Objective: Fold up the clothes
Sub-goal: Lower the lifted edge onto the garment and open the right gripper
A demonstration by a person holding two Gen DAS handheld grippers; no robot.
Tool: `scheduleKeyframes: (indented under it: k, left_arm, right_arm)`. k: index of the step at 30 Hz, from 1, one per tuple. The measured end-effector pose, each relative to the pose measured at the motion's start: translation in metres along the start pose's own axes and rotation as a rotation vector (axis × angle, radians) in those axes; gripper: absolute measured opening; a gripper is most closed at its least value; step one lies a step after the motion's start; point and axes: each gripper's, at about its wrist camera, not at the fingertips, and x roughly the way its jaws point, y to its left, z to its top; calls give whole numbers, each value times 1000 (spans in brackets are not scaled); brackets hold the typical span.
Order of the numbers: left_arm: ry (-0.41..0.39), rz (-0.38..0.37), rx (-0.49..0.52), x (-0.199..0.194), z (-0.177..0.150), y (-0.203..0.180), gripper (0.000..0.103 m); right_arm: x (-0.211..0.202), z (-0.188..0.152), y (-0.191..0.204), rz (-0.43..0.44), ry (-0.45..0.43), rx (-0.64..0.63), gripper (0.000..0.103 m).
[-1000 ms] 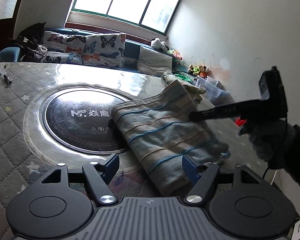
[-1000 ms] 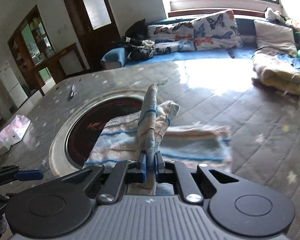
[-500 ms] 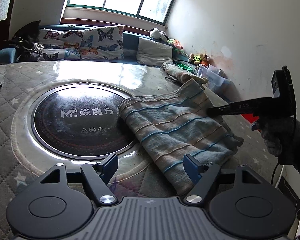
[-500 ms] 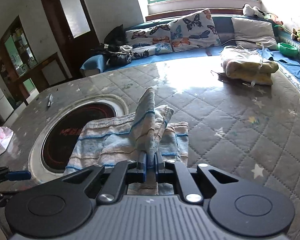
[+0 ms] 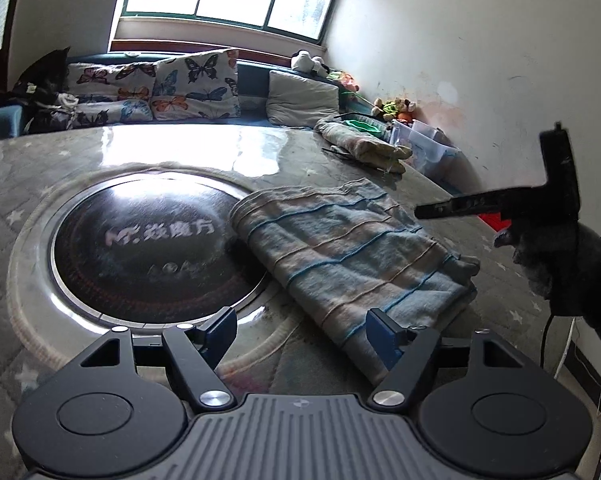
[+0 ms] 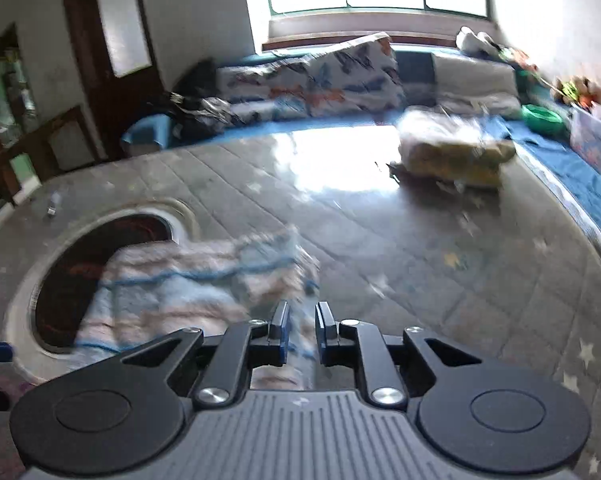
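A blue-and-beige striped cloth [image 5: 348, 248] lies folded flat on the quilted table cover [image 5: 28, 200], its left edge over a round dark plate. My left gripper [image 5: 302, 330] hovers open and wide over the cloth's near corner, holding nothing. In the same view, my right gripper [image 5: 420, 212] is held by a gloved hand [image 5: 548, 252] just off the cloth's right edge. The right wrist view is blurred: the right gripper [image 6: 302, 320] stands slightly open with nothing pinched, and the cloth [image 6: 172, 280] lies ahead and to the left.
A round dark glass plate [image 5: 148, 240] with a metal rim is set into the table. A second folded pile [image 5: 364, 146] rests at the far right. Behind are a sofa with butterfly cushions [image 5: 188, 84] and plastic boxes [image 5: 428, 140]. The table's right edge is close.
The right gripper has let go of the raised fold and opened. The cloth now lies flat, and the right gripper has drawn back to the right.
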Motion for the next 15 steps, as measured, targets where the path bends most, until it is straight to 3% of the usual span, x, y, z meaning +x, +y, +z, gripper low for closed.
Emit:
scheduleKeyframes:
  k: [3,6,15]
  left_arm:
    - [-7,-15,29,13,8,-11,56]
    - [-4,-32,56,30,16,-22,48]
    - [64,-33,87,69,16,-28,42]
  right_arm:
    - [2,13,13,50,-20,-45,29]
    - [18,26,26,89,-6,-76,29]
    - [80,36,40,105,105,-111,28]
